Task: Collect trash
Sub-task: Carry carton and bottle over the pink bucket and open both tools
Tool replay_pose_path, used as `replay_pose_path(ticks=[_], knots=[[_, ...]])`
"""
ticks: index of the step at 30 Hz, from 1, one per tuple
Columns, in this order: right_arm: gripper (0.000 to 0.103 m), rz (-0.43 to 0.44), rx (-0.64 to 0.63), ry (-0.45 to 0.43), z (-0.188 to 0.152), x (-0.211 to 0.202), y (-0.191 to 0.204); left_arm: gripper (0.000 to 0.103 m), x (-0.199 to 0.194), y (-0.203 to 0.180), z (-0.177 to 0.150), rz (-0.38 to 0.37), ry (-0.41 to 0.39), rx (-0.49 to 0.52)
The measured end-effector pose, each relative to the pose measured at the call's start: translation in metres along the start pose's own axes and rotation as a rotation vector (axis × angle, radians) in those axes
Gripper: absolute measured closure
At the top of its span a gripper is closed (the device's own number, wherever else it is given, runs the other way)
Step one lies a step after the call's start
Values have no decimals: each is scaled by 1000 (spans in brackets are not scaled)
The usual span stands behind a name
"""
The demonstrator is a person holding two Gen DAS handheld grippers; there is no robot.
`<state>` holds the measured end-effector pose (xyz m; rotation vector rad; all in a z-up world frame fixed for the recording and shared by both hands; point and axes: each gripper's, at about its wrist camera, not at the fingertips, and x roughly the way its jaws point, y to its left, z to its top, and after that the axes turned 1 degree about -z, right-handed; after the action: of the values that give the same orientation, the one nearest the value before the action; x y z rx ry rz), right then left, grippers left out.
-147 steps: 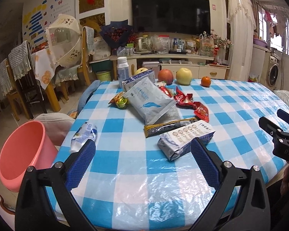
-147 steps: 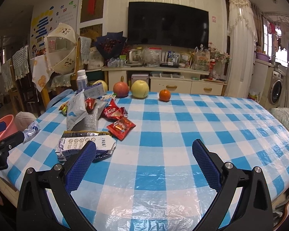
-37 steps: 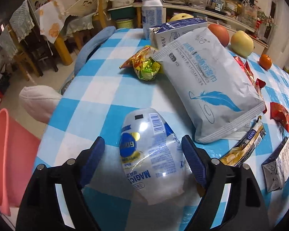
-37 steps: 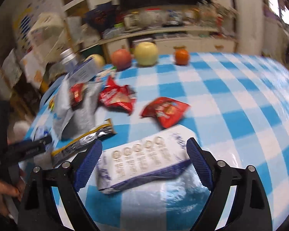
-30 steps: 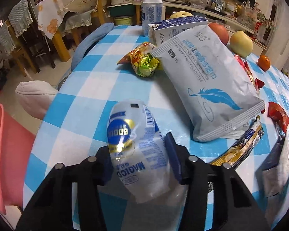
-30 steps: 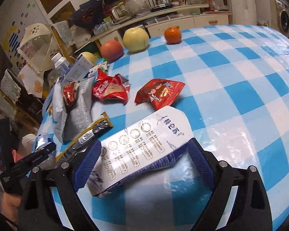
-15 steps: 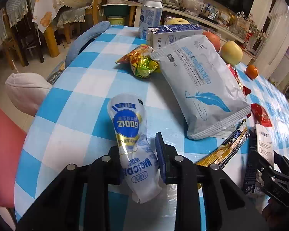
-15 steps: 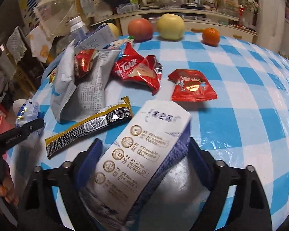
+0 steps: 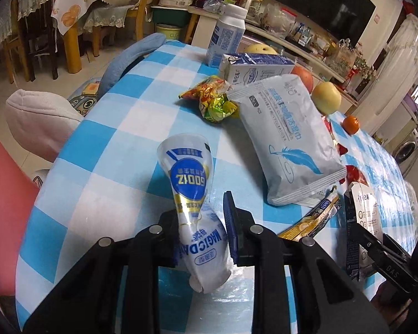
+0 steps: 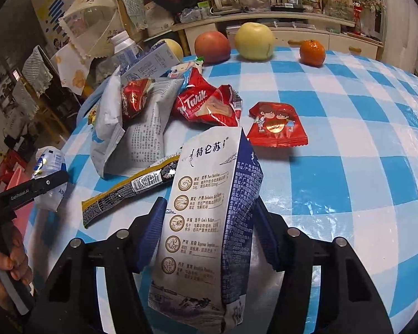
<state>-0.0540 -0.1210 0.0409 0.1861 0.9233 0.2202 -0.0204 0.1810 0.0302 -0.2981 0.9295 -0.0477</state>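
The left gripper (image 9: 202, 231) fills the bottom centre of its own view, its black frame spreading toward both lower corners and its blue pads drawn close together, pinching a crumpled plastic pouch (image 9: 192, 192) between them. Seen from the right wrist view, the same gripper enters at the left edge as a thin black finger, and the person's hand (image 10: 7, 272) wraps its handle in the lower left corner. The right gripper (image 10: 209, 233) sits at the bottom centre of its view, tilted downward, its jaws closing with both blue pads against the sides of a milk carton (image 10: 209, 222). It also shows at the lower right edge of the left wrist view.
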Motion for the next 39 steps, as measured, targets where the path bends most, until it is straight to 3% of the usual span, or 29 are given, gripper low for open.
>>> replay_pose_path(ticks=[8, 16, 22, 28, 33, 37, 38, 39], knots=[[41, 128, 52, -75, 5, -24, -6, 76, -26, 5, 5, -47, -72, -25], [41, 256, 12, -132, 10, -49, 39, 76, -73, 32, 16, -13, -201, -72], [41, 408, -45, -92, 15, -48, 119, 76, -113, 80, 23, 62, -295, -161], [41, 576, -139, -49, 24, -37, 232, 76, -150, 150, 22, 178, -363, -316], [41, 641, -229, -22, 28, -21, 313, 76, -173, 212, 13, 219, -399, -488], [41, 683, -260, 5, 28, -4, 366, 76, -178, 237, 7, 230, -405, -569], [40, 693, -268, 16, 26, 0, 376, 74, -179, 242, 6, 236, -407, -584], [39, 697, -275, 31, 24, 6, 386, 60, -179, 245, 4, 241, -411, -597]])
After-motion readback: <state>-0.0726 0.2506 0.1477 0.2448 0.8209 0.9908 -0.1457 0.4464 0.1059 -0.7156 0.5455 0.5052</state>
